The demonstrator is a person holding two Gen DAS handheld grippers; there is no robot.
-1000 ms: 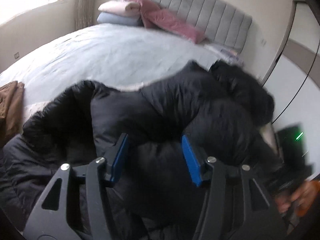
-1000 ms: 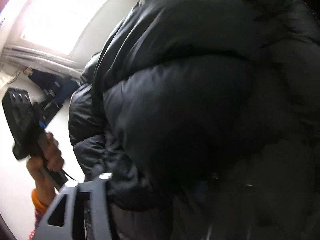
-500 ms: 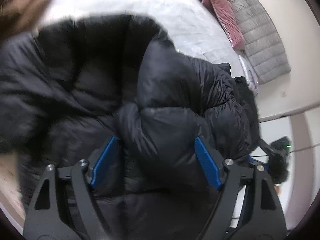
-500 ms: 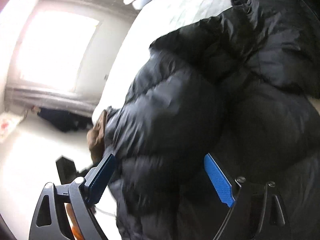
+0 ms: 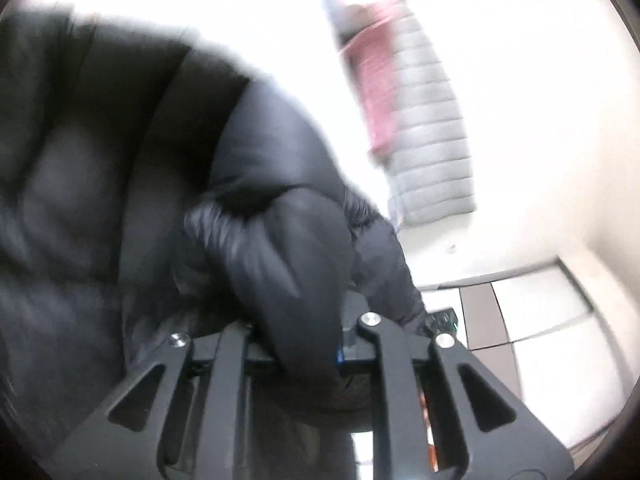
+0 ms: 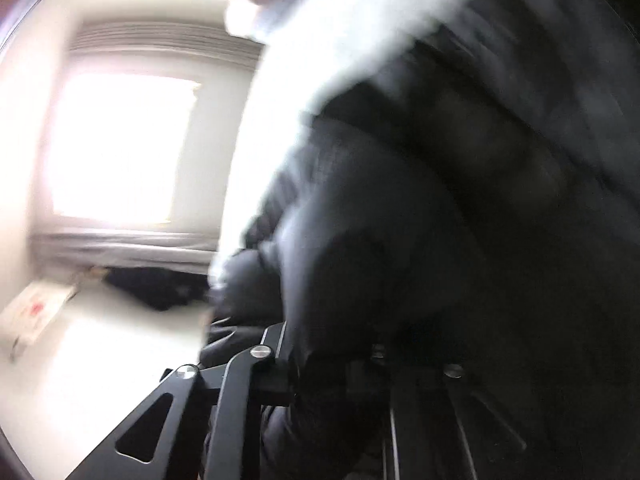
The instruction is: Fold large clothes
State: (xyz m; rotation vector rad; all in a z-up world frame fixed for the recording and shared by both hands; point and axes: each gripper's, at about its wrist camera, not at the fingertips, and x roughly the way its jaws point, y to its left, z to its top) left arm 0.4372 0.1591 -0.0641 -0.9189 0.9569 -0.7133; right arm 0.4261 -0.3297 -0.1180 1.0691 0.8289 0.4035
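There are no containers in either view; the nearest thing to one is a flat pale box [image 6: 34, 314] on the floor at about 8 o'clock of the right wrist view, and its contents cannot be made out.

The black puffer jacket [image 5: 132, 184] fills the left wrist view from 7 o'clock round to 12 o'clock. It is quilted in fat, shiny rolls, bunched and creased rather than flat, and most of it is smeared by motion blur. One thick fold of it runs down toward 6 o'clock into the left gripper [image 5: 296, 354], whose fingers are drawn in tight on that fold (a sliver of blue pad shows at the right finger). Behind the jacket lies the bed [image 5: 248, 12], washed out to white, with a grey padded headboard [image 5: 430, 136] at 1 o'clock and a pink cushion [image 5: 378, 76] against it. At 4 o'clock are pale wall panels [image 5: 532, 304].

In the right wrist view the same jacket [image 6: 460, 208] covers the frame from 12 o'clock to 6 o'clock, dark and blurred. A bulging roll of it sits between the fingers of the right gripper [image 6: 336, 364], which are close together and pinching it; the right-hand finger is nearly lost in shadow. A bright window [image 6: 120, 144] sits at 9 o'clock, with a dark heap [image 6: 156, 288] on the floor below it.
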